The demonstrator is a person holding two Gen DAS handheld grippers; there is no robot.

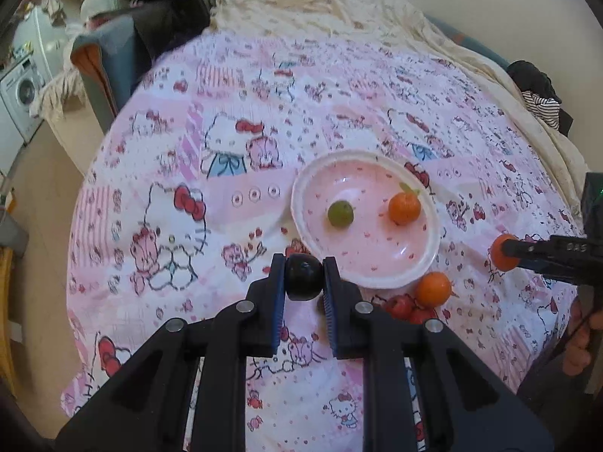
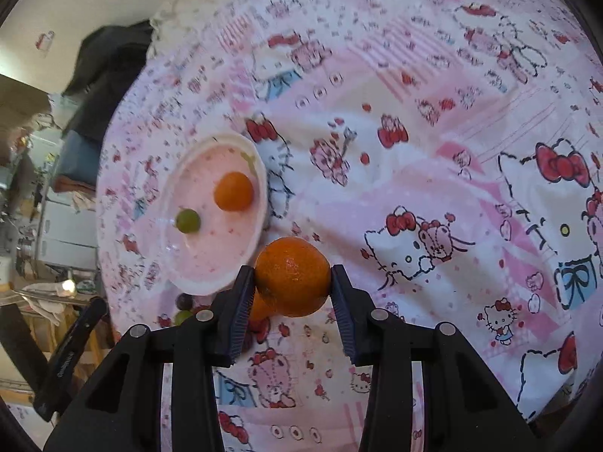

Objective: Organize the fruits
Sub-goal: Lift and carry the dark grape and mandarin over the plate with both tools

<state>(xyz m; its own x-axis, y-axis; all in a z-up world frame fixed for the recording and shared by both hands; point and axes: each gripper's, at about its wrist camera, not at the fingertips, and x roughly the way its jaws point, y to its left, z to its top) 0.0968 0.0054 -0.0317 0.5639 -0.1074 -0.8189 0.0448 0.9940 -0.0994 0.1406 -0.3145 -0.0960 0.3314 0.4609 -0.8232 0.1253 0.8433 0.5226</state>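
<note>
Two fruits are off the cloth at once: the left gripper (image 1: pixel 303 277) is clenched on a small dark fruit (image 1: pixel 303 278), glossy and round, probably a grape or plum, though glare makes that uncertain; the right gripper (image 2: pixel 292 282) grasps an orange (image 2: pixel 292 276) across its middle. Both look light and firm-skinned yet bruisable, so a moderate squeeze on the widest part suits them; the dark one's slick skin could squirt out of ribbed pads. The shallow pink plate (image 1: pixel 429 263), smooth and glazed with a pale rim, sits on a soft printed quilt (image 1: pixel 188 150) and holds a green fruit (image 1: pixel 340 214) and a leafy small orange (image 1: pixel 404 208). Near the plate's front edge lie another orange (image 1: pixel 433 289) and red fruits (image 1: pixel 401 306). Round fruit will likely roll on the glazed dish.
</note>
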